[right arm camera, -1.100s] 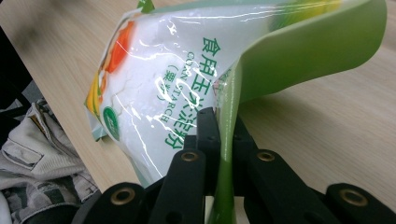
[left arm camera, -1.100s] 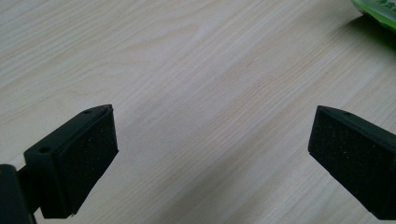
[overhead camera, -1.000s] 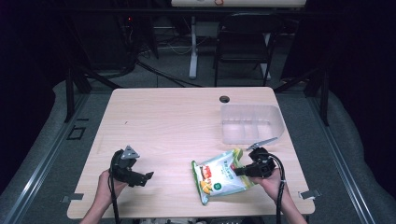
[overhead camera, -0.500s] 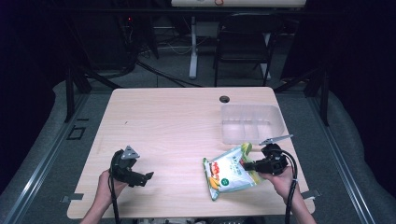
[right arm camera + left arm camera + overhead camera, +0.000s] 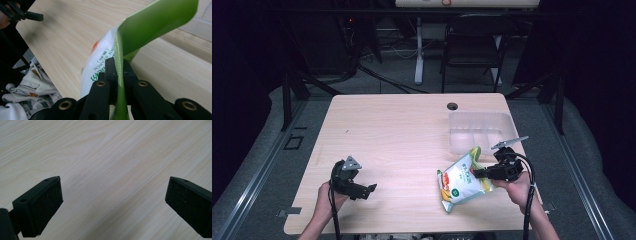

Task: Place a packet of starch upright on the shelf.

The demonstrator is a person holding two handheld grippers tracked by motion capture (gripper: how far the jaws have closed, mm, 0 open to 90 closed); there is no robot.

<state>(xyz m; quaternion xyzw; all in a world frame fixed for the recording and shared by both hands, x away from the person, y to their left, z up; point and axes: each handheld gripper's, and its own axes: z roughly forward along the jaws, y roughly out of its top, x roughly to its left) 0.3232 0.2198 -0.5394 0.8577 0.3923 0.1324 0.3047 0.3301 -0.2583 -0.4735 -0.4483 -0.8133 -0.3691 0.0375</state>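
Note:
A green and white snack bag (image 5: 460, 181) hangs tilted just above the table at the front right. My right gripper (image 5: 478, 173) is shut on the bag's green edge (image 5: 119, 75), with the jaws pressed flat against it. In the right gripper view the bag's green flap (image 5: 157, 22) curls up over the jaws. My left gripper (image 5: 368, 191) rests low at the front left, held by a hand. Its jaws stand wide open over bare wood, with one black pad (image 5: 47, 206) at each side and nothing between them.
A clear plastic tray (image 5: 479, 131) with compartments sits on the table (image 5: 402, 130) just behind the bag. A small round cable hole (image 5: 452, 106) lies near the back edge. A chair (image 5: 472, 45) and desk legs stand beyond the table.
The right gripper has carried the bag to the right and lifted it slightly, closer to the clear tray. The left gripper has stayed where it was.

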